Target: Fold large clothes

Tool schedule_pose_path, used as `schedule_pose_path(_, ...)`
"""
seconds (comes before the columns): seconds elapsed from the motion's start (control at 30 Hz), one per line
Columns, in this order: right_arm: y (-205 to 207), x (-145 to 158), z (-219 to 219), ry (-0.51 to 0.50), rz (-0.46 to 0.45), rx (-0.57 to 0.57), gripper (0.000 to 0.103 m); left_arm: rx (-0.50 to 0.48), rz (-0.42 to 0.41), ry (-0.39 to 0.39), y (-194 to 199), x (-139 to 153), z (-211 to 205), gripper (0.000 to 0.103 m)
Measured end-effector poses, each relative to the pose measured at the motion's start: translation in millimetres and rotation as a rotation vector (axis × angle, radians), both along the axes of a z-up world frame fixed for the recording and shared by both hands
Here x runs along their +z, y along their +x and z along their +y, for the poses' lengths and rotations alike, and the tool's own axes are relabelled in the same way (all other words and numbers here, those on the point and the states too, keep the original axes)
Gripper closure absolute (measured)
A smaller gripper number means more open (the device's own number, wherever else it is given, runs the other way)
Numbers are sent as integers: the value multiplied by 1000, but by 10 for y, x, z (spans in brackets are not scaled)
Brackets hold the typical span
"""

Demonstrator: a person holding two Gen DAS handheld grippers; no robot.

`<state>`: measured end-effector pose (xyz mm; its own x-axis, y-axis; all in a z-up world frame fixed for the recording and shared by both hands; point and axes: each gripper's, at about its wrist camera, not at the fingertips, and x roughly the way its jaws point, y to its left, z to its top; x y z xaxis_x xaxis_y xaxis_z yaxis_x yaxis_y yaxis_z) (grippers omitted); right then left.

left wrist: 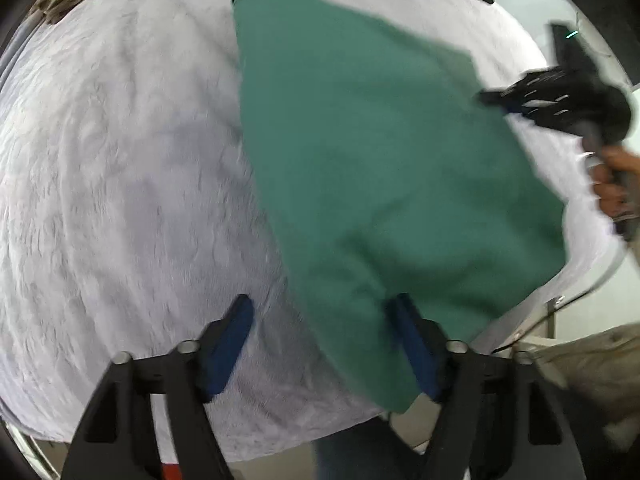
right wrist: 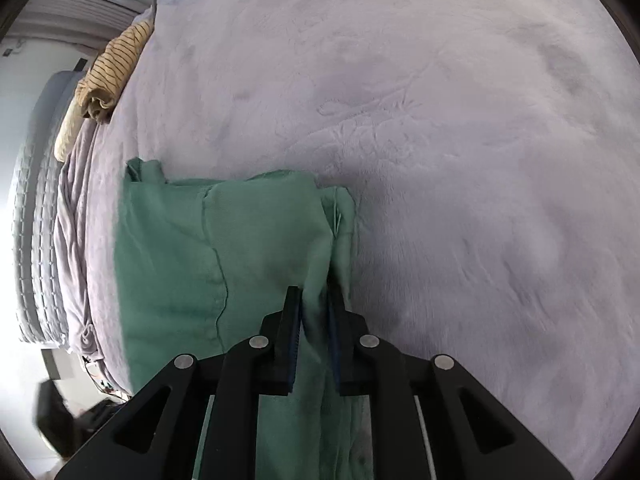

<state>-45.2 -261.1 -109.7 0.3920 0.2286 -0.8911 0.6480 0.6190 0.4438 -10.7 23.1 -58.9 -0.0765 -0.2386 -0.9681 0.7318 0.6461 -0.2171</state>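
My left gripper (left wrist: 320,344) hangs over the pale grey blanket (left wrist: 120,180) with its jaws spread wide and nothing pressed between the blue pads (left wrist: 230,344); one pad sits over bare blanket, the other lies against the near edge of the green garment (left wrist: 380,160), which drapes past it without being pinched. The garment is the thing I measure everything from: it lies as a folded slab on the blanket, close to the bed's near edge, most of it flat, its near corner hanging toward me. My right gripper (right wrist: 316,320) is at the garment's opposite edge, jaws drawn close together and clenched on a fold of the green cloth, which runs up between the pads and hangs down under them. From the left wrist view that right gripper (left wrist: 516,106) shows as a black shape at the garment's far right edge, with the person's hand (left wrist: 612,184) on its handle just beyond. Well away from the garment, at the far edge of the blanket, a yellow striped cloth (right wrist: 116,64) lies bunched.
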Motion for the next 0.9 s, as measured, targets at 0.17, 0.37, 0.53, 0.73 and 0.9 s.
schedule_pose_path(0.17, -478, 434, 473, -86, -15, 115, 86, 42, 13, 3, 16, -80, 78, 19)
schedule_pose_path(0.37, -713, 410, 1099, -11, 43, 242, 86, 73, 61, 17, 110, -124, 129, 19)
schedule_pose_path(0.53, -906, -84, 1113, -16, 215, 242, 93, 101, 84, 33, 183, -186, 140, 19)
schedule_pose_path(0.73, -783, -236, 1092, -2, 248, 261, 95, 116, 71, 77, 187, -145, 131, 19)
schedule_pose_path(0.9, -736, -211, 1116, -9, 266, 298, 95, 143, 71, 112, 180, -145, 73, 19)
